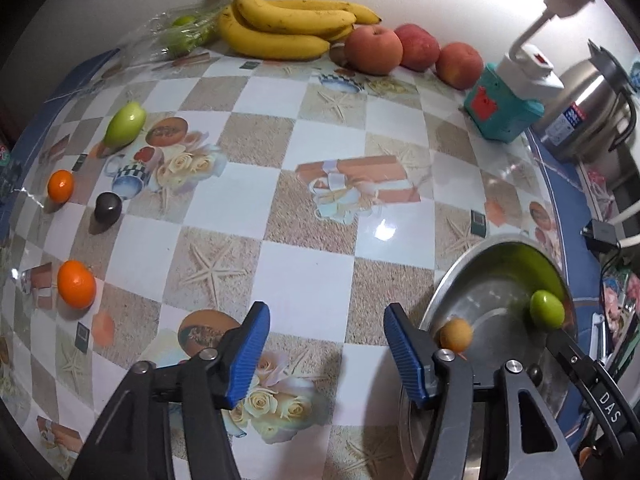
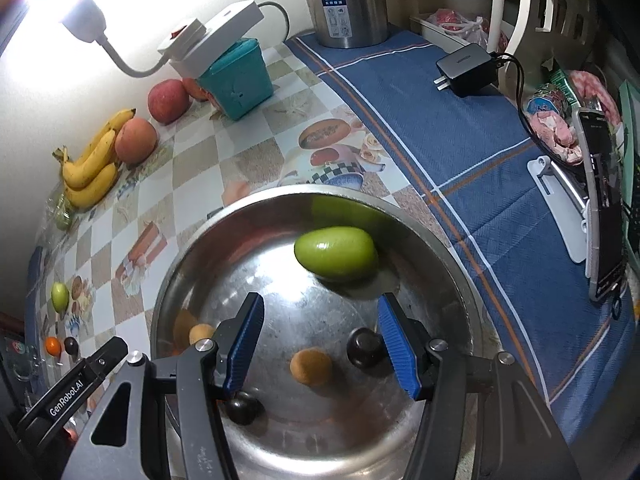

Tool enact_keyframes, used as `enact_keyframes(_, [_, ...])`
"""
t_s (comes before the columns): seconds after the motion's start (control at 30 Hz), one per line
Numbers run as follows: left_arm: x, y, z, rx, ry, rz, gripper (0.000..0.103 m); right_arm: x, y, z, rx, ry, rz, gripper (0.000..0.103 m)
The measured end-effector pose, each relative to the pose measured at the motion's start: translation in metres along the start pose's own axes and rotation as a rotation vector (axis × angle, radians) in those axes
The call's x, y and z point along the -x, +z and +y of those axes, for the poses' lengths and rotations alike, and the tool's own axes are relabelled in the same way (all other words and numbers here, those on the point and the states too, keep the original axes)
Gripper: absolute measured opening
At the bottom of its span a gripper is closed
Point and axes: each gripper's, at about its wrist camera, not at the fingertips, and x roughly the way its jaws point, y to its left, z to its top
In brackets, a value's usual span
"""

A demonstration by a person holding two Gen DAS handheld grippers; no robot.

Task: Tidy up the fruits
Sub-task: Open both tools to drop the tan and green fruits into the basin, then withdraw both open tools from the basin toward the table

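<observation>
On the patterned tablecloth [image 1: 308, 292], two oranges [image 1: 76, 284], a dark round fruit [image 1: 108, 208] and a green fruit [image 1: 125, 124] lie at the left, with bananas [image 1: 280, 24] and apples [image 1: 374, 50] along the wall. The left gripper [image 1: 326, 354] hangs open and empty above the cloth. Rightward, the steel bowl [image 2: 188, 280] holds a green fruit, small tan fruits [image 2: 311, 367] and dark ones; the right gripper [image 2: 320, 346] hovers over it, jaws apart, gripping nothing.
</observation>
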Motion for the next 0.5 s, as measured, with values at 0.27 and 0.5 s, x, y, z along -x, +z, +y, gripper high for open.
enact_keyframes(0.27, [-0.0063,-0.005,0.0004,0.007,0.013,0.039,0.085,-0.0048,-0.0058,0.0037,0.041,-0.04,0.029,0.076])
enact_keyframes(0.5, [-0.0084,-0.0079,0.0057,0.034,0.022,0.056,0.103,-0.0041,-0.0098,0.0083,0.078,-0.061,0.035,0.085])
